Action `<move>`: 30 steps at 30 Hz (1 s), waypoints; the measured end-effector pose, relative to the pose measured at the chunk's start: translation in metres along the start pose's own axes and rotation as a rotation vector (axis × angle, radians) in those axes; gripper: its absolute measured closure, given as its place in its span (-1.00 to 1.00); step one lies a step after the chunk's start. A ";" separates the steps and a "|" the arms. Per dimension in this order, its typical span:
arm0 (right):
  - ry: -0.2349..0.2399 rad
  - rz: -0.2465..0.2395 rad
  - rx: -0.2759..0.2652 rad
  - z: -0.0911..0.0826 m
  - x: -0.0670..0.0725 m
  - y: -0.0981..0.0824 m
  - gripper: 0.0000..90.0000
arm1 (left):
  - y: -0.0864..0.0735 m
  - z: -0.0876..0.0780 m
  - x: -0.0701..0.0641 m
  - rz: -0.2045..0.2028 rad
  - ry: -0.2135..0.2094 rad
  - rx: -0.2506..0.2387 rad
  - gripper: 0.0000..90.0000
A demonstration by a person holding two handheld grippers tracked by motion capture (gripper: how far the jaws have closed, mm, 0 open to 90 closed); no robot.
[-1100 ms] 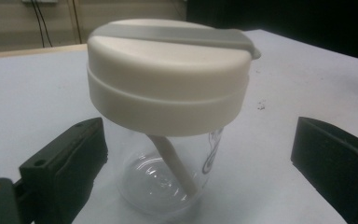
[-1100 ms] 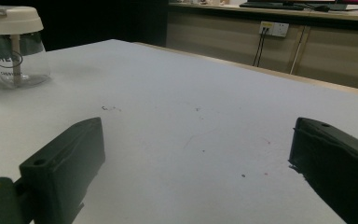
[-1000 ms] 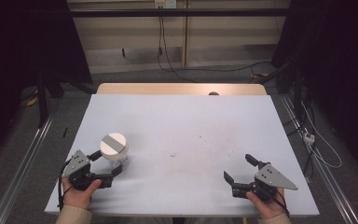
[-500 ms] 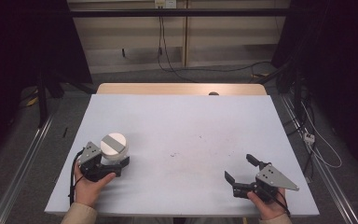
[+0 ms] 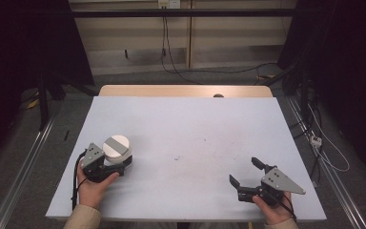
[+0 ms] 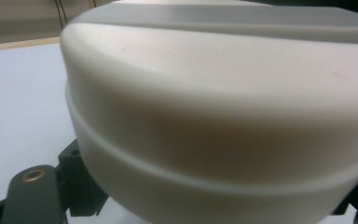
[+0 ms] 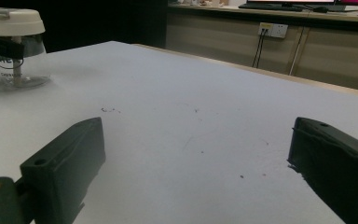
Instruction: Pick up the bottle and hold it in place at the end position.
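Note:
A clear jar with a white lid [image 5: 116,147] stands near the front left of the white table sheet [image 5: 186,119]. My left gripper [image 5: 121,163] reaches in from the jar's left, held by a hand. Its jaws have just been closing with the jar between them and now press on its body below the lid. In the left gripper view the lid [image 6: 214,107] looms close, with one of the black fingers [image 6: 32,191] at the lower left. My right gripper [image 5: 244,170] rests at the front right, open with nothing between its fingers [image 7: 65,163]. The jar [image 7: 14,51] shows far off in that view.
A wooden table edge [image 5: 186,90] runs along the back of the sheet. Small dark specks [image 5: 190,155] mark the middle of the sheet. Cables and a power strip [image 5: 317,140] lie on the floor to the right, and metal rails [image 5: 24,167] run along the left.
The left hand slid its gripper to the right up to the jar, and the jaws closed around it. The right gripper has stayed where it was.

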State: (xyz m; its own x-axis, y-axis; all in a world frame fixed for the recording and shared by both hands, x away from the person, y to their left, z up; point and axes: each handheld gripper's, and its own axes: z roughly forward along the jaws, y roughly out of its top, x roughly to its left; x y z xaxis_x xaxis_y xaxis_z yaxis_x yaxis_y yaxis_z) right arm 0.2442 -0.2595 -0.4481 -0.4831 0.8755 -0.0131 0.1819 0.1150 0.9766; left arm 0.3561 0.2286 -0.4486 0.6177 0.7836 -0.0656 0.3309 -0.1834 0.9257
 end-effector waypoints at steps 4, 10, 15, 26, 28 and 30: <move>0.002 0.001 -0.002 0.000 0.000 0.000 -0.92 | 0.000 0.000 0.000 -0.021 -0.011 -0.015 -0.61; 0.004 -0.001 -0.003 0.000 0.000 0.000 -0.92 | 0.005 -0.001 -0.002 -0.002 -0.008 -0.054 -0.60; 0.004 -0.003 -0.003 0.000 0.000 0.000 -0.92 | 0.007 0.000 -0.006 -0.001 -0.014 -0.066 -0.60; 0.007 -0.003 -0.006 0.001 0.000 0.001 -0.92 | 0.016 0.010 -0.012 0.003 -0.025 -0.086 -0.59; 0.004 -0.003 -0.005 0.001 0.000 0.001 -0.92 | 0.017 0.012 -0.013 0.000 -0.032 -0.085 -0.59; 0.004 -0.001 -0.005 0.001 0.000 0.001 -0.92 | 0.019 0.015 -0.014 -0.008 -0.039 -0.087 -0.59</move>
State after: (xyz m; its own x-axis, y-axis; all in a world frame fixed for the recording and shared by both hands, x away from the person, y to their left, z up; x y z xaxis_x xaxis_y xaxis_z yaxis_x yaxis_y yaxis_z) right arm 0.2455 -0.2587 -0.4476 -0.4869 0.8734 -0.0130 0.1769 0.1131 0.9777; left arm 0.3646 0.2048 -0.4358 0.6430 0.7610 -0.0859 0.2738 -0.1237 0.9538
